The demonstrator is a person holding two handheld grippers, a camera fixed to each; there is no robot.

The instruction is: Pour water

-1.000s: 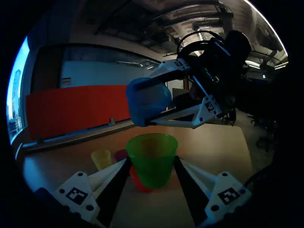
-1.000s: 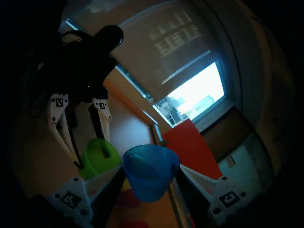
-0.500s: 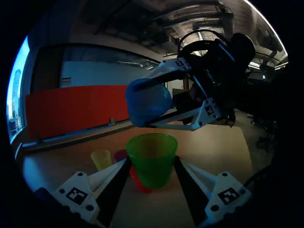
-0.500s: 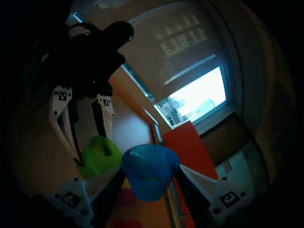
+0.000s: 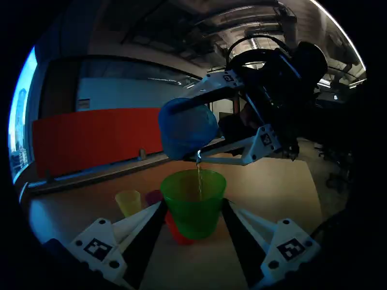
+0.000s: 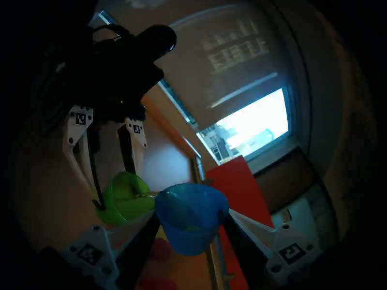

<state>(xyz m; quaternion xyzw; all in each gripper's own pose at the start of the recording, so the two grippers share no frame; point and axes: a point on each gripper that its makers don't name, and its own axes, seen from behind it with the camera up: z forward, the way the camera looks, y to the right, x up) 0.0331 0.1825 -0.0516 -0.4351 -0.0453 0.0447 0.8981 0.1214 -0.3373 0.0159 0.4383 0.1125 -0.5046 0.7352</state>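
Blue cup (image 5: 186, 128) steeper — water stream (image 5: 199, 176)

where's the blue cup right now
In the left gripper view, the blue cup hangs tilted in the right claw, just above the green cup.

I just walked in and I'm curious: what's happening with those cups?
A person is pouring water with two hand-held tools. The right tool grips a tilted blue cup, and a thin stream of water falls from its lip into the green cup held upright just below by the left tool. A yellow cup stands on the table behind.
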